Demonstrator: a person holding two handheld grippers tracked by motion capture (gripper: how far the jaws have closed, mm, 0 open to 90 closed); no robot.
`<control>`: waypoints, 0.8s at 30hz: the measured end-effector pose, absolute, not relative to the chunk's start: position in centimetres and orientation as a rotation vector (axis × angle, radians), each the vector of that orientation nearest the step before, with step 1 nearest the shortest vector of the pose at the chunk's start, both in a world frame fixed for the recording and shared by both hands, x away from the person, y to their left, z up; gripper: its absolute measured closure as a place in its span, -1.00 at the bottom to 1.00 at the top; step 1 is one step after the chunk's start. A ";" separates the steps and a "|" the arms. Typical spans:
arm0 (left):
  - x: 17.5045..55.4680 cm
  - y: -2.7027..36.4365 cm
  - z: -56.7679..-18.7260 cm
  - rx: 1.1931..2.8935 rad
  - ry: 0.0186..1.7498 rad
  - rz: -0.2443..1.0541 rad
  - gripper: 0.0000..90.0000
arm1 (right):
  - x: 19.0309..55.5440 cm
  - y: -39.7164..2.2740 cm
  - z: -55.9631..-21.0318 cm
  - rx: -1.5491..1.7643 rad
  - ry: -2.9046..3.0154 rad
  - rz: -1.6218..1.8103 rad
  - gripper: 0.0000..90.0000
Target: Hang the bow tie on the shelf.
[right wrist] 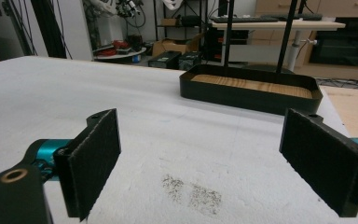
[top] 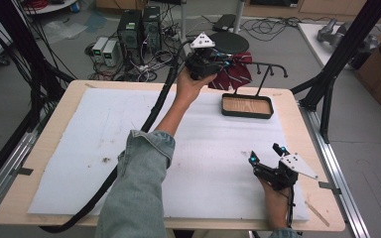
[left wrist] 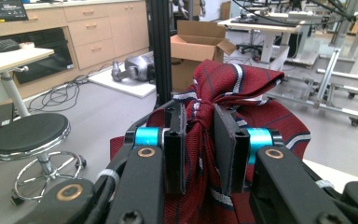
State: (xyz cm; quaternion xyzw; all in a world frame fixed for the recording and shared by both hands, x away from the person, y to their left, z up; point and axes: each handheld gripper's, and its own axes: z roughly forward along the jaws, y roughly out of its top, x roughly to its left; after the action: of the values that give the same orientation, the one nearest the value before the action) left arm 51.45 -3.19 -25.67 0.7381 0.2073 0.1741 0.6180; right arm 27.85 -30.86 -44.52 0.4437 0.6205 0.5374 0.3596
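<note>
A dark red tie with white and navy stripes [top: 233, 73] hangs bunched from my left gripper [top: 217, 62], which is raised above the table's far edge, left of the black hanger stand [top: 263, 74]. In the left gripper view the pads are shut on the tie's gathered cloth [left wrist: 205, 135], which fans out above and below them. My right gripper [top: 267, 152] rests low near the table's front right corner, open, with nothing between its pads [right wrist: 93, 158]. The stand's wooden tray [right wrist: 251, 86] lies ahead of it.
White foam sheet [top: 129, 148] covers the wooden table; a dirty speck patch [right wrist: 191, 191] lies by the right gripper. Off the far edge are a black stool [top: 229, 42], computers and cables [top: 139, 29]. A black frame post [top: 345, 49] stands at the right.
</note>
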 end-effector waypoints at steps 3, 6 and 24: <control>52.0 -3.3 -26.4 1.693 0.497 0.382 0.66 | 27.8 -30.8 -44.5 1.149 1.603 1.388 -0.74; 52.9 -3.5 -27.6 1.692 0.521 0.358 0.65 | 27.8 -30.8 -44.5 1.146 1.605 1.386 -0.74; 55.8 -4.8 -32.4 1.534 0.600 0.282 0.66 | 28.0 -30.9 -44.6 1.159 1.612 1.392 -0.74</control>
State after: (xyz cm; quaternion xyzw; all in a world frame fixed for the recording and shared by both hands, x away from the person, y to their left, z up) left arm 55.85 -4.85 -32.37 0.6810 0.2661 0.1249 0.6707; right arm 27.95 -30.92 -44.61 0.4475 0.6227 0.5376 0.3507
